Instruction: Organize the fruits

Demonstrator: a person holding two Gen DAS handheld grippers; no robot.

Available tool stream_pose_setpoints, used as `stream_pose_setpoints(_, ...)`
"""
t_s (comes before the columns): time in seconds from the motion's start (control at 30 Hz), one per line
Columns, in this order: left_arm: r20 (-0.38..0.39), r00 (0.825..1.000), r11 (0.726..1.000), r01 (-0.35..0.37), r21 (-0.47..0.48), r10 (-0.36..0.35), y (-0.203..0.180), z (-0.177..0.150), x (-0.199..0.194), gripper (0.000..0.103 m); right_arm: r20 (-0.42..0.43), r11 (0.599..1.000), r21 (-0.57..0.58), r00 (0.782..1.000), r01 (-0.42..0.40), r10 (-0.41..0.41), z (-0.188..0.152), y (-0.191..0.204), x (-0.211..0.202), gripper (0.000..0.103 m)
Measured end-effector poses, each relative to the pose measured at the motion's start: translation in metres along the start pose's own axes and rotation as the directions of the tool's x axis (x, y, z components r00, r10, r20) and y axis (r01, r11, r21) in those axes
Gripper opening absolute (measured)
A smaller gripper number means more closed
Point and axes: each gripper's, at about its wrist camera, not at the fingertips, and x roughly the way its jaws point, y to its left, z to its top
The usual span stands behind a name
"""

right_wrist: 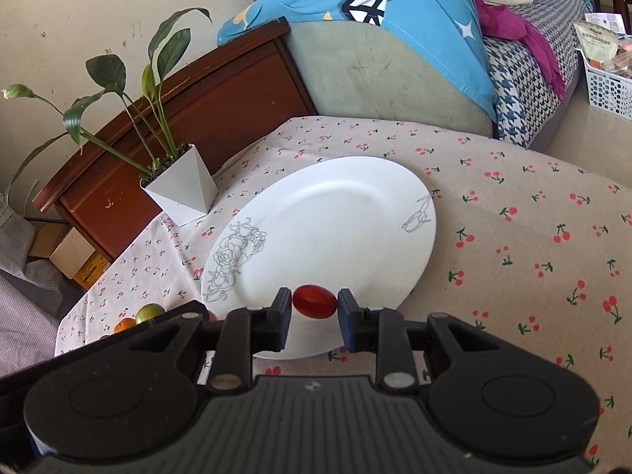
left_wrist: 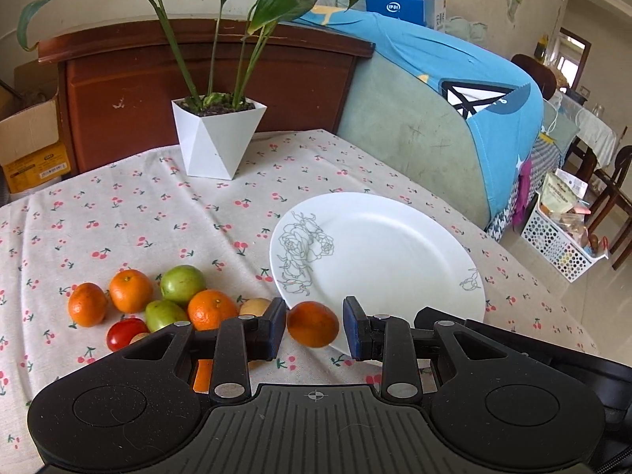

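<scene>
My left gripper [left_wrist: 314,326] is shut on a small orange [left_wrist: 313,324] and holds it at the near-left rim of the white plate [left_wrist: 395,245]. Left of it on the cloth lies a cluster of fruit: oranges [left_wrist: 130,290], green fruits [left_wrist: 182,284], a red tomato [left_wrist: 125,333] and a pale fruit [left_wrist: 254,306]. My right gripper [right_wrist: 314,308] is shut on a red cherry tomato [right_wrist: 315,301] and holds it over the near edge of the same plate [right_wrist: 335,229]. The plate has nothing on it.
A white faceted pot with a plant [left_wrist: 217,138] stands at the back of the table, also in the right wrist view [right_wrist: 179,191]. A dark wooden cabinet [left_wrist: 197,91] and a sofa with a blue cover [left_wrist: 454,118] stand behind. A white basket [left_wrist: 561,245] sits on the floor at right.
</scene>
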Motion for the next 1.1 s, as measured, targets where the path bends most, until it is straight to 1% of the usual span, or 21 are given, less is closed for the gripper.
stream_pose_setpoints(0.1, 0.005, 1.0, 1.0, 0.004, 0.011, -0.004, -0.003, 0.001, 0.004, 0.029, 0.001, 1.0, 0.015, 1.0, 0.002, -0.002, 0.0, -0.002, 0.0, 0.028)
stream_pose_setpoints(0.3, 0.0, 1.0, 1.0, 0.006, 0.001, -0.006, -0.003, 0.0, 0.006, 0.031, -0.004, 1.0, 0.026, 1.0, 0.007, -0.007, 0.001, -0.003, 0.001, 0.029)
stream_pose_setpoints(0.43, 0.004, 1.0, 0.999, -0.004, -0.039, 0.004, 0.007, 0.002, 0.002, 0.031, -0.016, 1.0, 0.019, 1.0, -0.01, 0.01, 0.0, -0.001, 0.001, 0.029)
stream_pose_setpoints(0.57, 0.021, 0.999, 0.993, -0.025, -0.113, 0.028, 0.026, 0.008, -0.004, 0.031, -0.047, 0.998, 0.015, 0.997, -0.067, 0.068, -0.003, 0.003, 0.003, 0.029)
stream_pose_setpoints(0.67, 0.03, 0.998, 0.987, -0.052, -0.152, 0.057, 0.037, 0.011, -0.007, 0.031, -0.065, 0.993, -0.025, 0.991, -0.115, 0.113, -0.006, 0.012, 0.003, 0.029)
stream_pose_setpoints(0.73, 0.03, 0.998, 0.985, -0.054, -0.165, 0.06, 0.041, 0.011, -0.008, 0.031, -0.081, 0.988, -0.039, 0.986, -0.149, 0.146, -0.008, 0.016, 0.004, 0.029)
stream_pose_setpoints(0.83, 0.036, 0.997, 0.983, -0.059, -0.174, 0.067, 0.044, 0.011, -0.01, 0.031, -0.13, 0.972, -0.068, 0.968, -0.225, 0.215, -0.013, 0.025, 0.007, 0.029)
stream_pose_setpoints(0.9, 0.041, 0.997, 0.981, -0.059, -0.184, 0.068, 0.046, 0.012, -0.012, 0.031, -0.154, 0.962, -0.085, 0.958, -0.258, 0.243, -0.018, 0.032, 0.01, 0.029)
stream_pose_setpoints(1.0, 0.043, 0.996, 0.981, -0.066, -0.184, 0.075, 0.047, 0.012, -0.014, 0.031, -0.179, 0.953, -0.112, 0.949, -0.281, 0.259, -0.024, 0.042, 0.016, 0.03)
stream_pose_setpoints(1.07, 0.044, 0.996, 0.98, -0.072, -0.187, 0.081, 0.049, 0.012, -0.016, 0.031, -0.198, 0.948, -0.131, 0.945, -0.29, 0.262, -0.029, 0.048, 0.019, 0.037)
stream_pose_setpoints(1.1, 0.044, 0.995, 0.979, -0.075, -0.189, 0.085, 0.05, 0.012, -0.016, 0.031, -0.199, 0.949, -0.137, 0.946, -0.285, 0.255, -0.031, 0.05, 0.021, 0.038)
